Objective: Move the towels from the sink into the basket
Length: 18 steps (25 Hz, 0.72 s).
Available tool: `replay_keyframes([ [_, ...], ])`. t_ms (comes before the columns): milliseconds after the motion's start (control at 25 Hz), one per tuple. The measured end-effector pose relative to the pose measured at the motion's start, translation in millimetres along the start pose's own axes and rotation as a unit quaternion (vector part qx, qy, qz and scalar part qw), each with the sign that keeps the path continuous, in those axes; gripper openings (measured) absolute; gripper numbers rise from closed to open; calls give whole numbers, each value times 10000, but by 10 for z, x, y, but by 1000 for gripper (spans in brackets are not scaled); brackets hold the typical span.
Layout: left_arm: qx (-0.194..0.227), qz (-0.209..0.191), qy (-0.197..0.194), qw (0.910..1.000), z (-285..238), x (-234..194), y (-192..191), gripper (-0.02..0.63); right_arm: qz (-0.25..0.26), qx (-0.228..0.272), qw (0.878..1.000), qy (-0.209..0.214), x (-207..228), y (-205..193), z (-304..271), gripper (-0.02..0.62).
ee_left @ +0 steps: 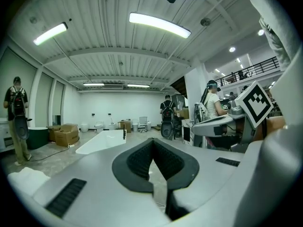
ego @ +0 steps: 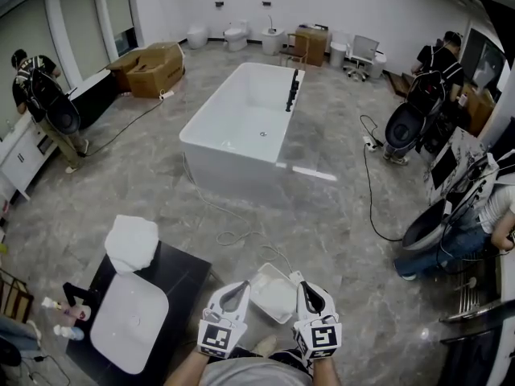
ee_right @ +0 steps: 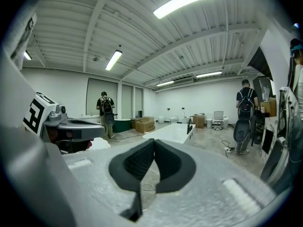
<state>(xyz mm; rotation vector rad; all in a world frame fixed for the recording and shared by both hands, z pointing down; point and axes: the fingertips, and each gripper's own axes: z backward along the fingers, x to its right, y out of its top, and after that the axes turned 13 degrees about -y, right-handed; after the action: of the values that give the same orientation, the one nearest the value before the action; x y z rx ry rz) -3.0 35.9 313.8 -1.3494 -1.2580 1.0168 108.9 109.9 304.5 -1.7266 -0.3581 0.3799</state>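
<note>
A pile of white towels [ego: 133, 244] lies on the far end of the black counter [ego: 181, 276], just beyond the white sink [ego: 129, 322]. No towel shows inside the basin. A white basket [ego: 276, 300] sits on the floor, between and just past my two grippers. My left gripper [ego: 239, 288] is shut and holds nothing; its pads meet at the tip [ee_left: 152, 141]. My right gripper [ego: 306, 286] is also shut and holds nothing [ee_right: 154, 142]. Both point roughly level toward the room. The towels [ee_right: 97, 144] show as a white lump at the left of the right gripper view.
A white bathtub [ego: 249, 123] stands mid-floor ahead. Cardboard boxes [ego: 153, 69] sit at the back left, toilets [ego: 236, 34] along the far wall. People stand at the left [ego: 40, 103] and right [ego: 426, 95]. A cable [ego: 233, 233] trails over the floor near the basket.
</note>
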Motion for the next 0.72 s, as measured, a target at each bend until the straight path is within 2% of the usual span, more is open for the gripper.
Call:
replay_keyframes([
  [200,73,157,92,9998,-4,-29,70,9,17,-28,10000,58,-24,8,-39,1],
  [400,48,27,126,9999,21,-137,35,8,51,-32,9998,171,-128,25,-140,2],
  [520,109,149,257,9995,48,-233,91,8,77,-8,9994,344,-244,79,-222,2],
  [720,49,1,572,9984,203,-544,120,8,91,54,9965,832,-627,223,-450,2],
])
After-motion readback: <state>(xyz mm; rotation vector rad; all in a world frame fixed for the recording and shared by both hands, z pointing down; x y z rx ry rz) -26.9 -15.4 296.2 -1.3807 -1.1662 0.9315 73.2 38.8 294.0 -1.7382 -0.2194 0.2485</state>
